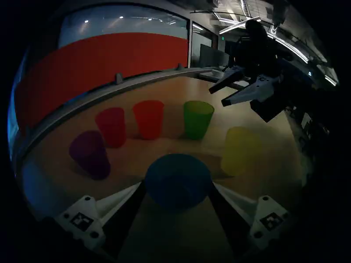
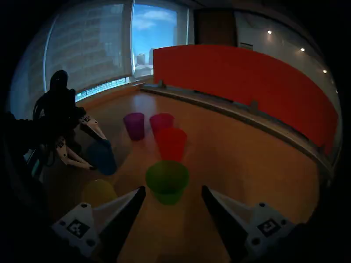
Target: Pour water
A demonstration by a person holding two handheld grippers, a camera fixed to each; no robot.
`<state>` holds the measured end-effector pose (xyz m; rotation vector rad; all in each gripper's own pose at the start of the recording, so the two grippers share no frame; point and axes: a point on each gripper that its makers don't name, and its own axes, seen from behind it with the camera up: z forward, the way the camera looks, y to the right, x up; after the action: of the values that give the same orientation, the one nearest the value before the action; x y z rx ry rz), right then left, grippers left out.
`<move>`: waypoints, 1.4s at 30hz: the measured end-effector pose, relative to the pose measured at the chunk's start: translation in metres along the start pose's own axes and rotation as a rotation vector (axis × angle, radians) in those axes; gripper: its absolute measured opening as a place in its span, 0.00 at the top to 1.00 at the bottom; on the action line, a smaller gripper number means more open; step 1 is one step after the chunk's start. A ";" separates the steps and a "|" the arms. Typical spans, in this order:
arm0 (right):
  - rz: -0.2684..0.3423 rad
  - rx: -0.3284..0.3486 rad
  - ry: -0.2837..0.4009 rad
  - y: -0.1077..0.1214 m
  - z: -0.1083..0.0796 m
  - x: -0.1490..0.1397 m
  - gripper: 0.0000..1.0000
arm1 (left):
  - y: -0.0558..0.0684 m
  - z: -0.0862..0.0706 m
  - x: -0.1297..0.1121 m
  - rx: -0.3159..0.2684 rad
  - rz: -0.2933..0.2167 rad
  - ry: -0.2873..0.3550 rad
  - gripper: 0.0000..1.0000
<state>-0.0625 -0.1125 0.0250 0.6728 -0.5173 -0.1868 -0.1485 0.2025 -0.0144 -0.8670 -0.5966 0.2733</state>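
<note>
**6 plastic cups on a wooden table, the blue one between the left fingers**

6 tapered, translucent plastic cups stand upright on a smooth wooden table [image 1: 276, 144]. In the left gripper view the blue cup [image 1: 177, 173] is nearest, between the white, wedge-shaped fingers [image 1: 112, 204] of the left gripper [image 1: 177, 185]. Their tips lie against its 2 sides, but I cannot tell whether they press on it. Behind it, in an arc, stand the purple cup [image 1: 90, 153], crimson cup [image 1: 111, 126], orange-red cup [image 1: 148, 118], green cup [image 1: 197, 118] and yellow cup [image 1: 239, 151]. Each finger carries a square black-and-white marker [image 1: 82, 221]. The right gripper [image 1: 217, 97] hangs above the table beyond the green cup, its fingers spread with nothing between them; a small mark on its body is too small to read. In the right gripper view its own fingers [image 2: 120, 206] stand wide apart, and the green cup sits between their tips, ungripped. A matte red panel [image 1: 101, 61] backs the table.
</note>
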 end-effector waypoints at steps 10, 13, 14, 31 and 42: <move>0.006 0.004 -0.002 0.000 0.001 -0.002 0.00 | -0.001 0.002 0.002 0.001 0.000 0.000 0.15; 0.008 0.007 -0.005 -0.001 0.002 -0.004 0.00 | -0.002 0.001 0.001 0.001 -0.003 -0.001 0.15; 0.008 0.008 -0.007 -0.001 0.003 -0.005 0.00 | -0.003 0.001 0.001 0.003 -0.003 -0.001 0.15; -0.006 0.017 -0.050 -0.009 0.032 -0.019 0.00 | -0.007 -0.006 0.009 0.015 -0.006 0.021 0.15; -0.022 0.007 -0.056 -0.005 0.061 -0.019 0.00 | -0.012 -0.011 0.015 0.025 -0.021 0.041 0.15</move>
<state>-0.1105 -0.1437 0.0548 0.6822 -0.5647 -0.2255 -0.1303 0.1944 -0.0049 -0.8397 -0.5630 0.2428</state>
